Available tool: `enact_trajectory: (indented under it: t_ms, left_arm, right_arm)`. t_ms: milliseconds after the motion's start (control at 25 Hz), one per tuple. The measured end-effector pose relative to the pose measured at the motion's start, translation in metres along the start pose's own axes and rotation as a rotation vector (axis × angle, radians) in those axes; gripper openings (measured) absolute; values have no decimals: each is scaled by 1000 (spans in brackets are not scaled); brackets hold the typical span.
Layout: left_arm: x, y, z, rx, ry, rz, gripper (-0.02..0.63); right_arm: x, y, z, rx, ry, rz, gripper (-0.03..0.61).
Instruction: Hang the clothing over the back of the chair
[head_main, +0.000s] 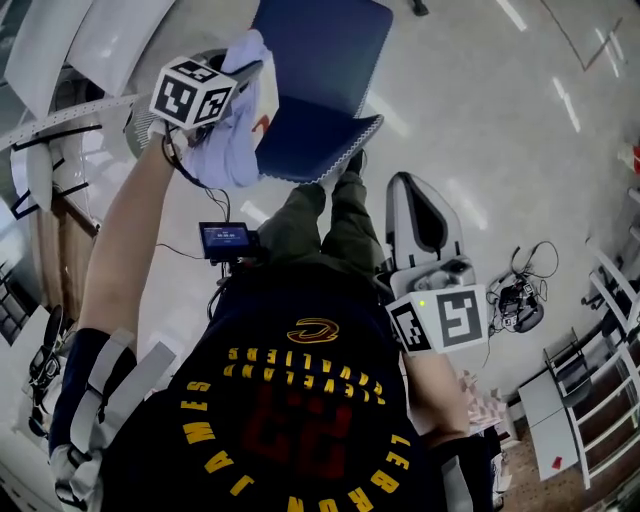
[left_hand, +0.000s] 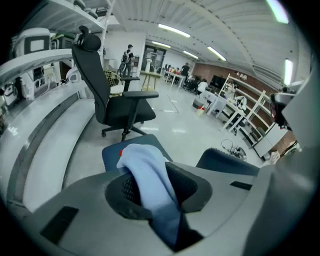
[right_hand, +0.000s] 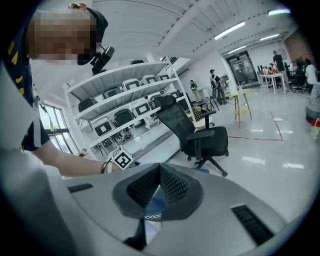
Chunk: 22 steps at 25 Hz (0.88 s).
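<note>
Between the jaws of the left claw (left_hand: 150, 175) sits the clothing (head_main: 232, 150), a pale blue garment. The claw is narrow and clamped on it: a fold runs up through the slot, bulges over the pad tips, and the rest hangs bunched below the claw. In the head view the bundle shows under the claw's marker cube (head_main: 195, 92), at the left edge of the blue chair (head_main: 320, 60). Part of it overlaps the chair's nearer panel, the one with a stitched rim, but whether cloth and chair touch cannot be told. In the left gripper view one blue panel of that chair lies just behind the cloth and another curves up to the right of the claw.

The right claw (right_hand: 160, 169) is held low at the person's right side, well apart from the garment. Its pad tips meet and nothing is between them; a strip of blue chair with a stitched edge shows through the slot below the tips. The person wears a dark jersey (head_main: 300, 420) with yellow lettering. A black office chair (left_hand: 117, 102) stands farther off on the shiny floor (head_main: 480, 130), beside a long grey desk (left_hand: 45, 130).
</note>
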<state>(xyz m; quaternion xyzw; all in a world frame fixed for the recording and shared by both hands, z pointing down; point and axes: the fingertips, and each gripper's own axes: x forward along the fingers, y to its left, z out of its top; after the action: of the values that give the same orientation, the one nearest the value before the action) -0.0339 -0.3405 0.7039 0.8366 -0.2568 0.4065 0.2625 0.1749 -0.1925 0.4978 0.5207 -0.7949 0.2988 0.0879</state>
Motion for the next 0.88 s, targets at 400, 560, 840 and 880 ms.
enact_trajectory:
  t_ms: [400,560,840,880]
  left_arm:
    - [-23,38,-14,-78,86,184,385]
    - [-61,47,1,-169,-63,181,385]
    - [-171,20,13,-256,-352,185,383]
    - [-186,14,12,-248,-390,195,383]
  right_arm:
    - [-10,8,17,-20,-34,7,-2]
    - [-3,15,24,-40,-40,31,-2]
    - [10,40,47,-108,-70,98,-2]
    - [11,44,52,-116,-77,110,-2]
